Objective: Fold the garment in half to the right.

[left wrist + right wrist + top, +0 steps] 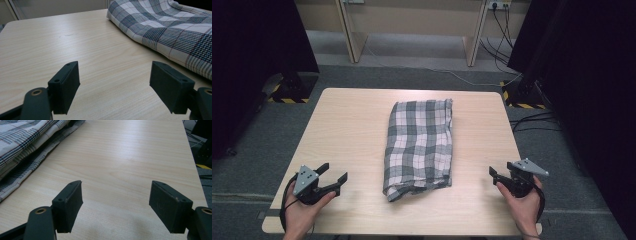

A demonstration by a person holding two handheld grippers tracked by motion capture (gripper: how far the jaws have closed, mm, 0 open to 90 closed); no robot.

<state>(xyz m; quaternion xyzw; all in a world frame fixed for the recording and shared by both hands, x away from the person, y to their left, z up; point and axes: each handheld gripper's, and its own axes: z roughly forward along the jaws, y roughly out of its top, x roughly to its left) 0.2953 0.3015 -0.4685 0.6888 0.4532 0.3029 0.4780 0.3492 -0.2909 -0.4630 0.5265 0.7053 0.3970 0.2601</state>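
**Folded cloth between two idle grippers**

A checked cloth (419,147) lies folded mid-table (347,125). The left gripper (335,175) and right gripper (496,175) rest near the front corners, jaws spread wide, holding nothing, well apart from the cloth.

cloth (419,147) – table (352,125) centre | left gripper (333,176) left | right gripper (495,176) right
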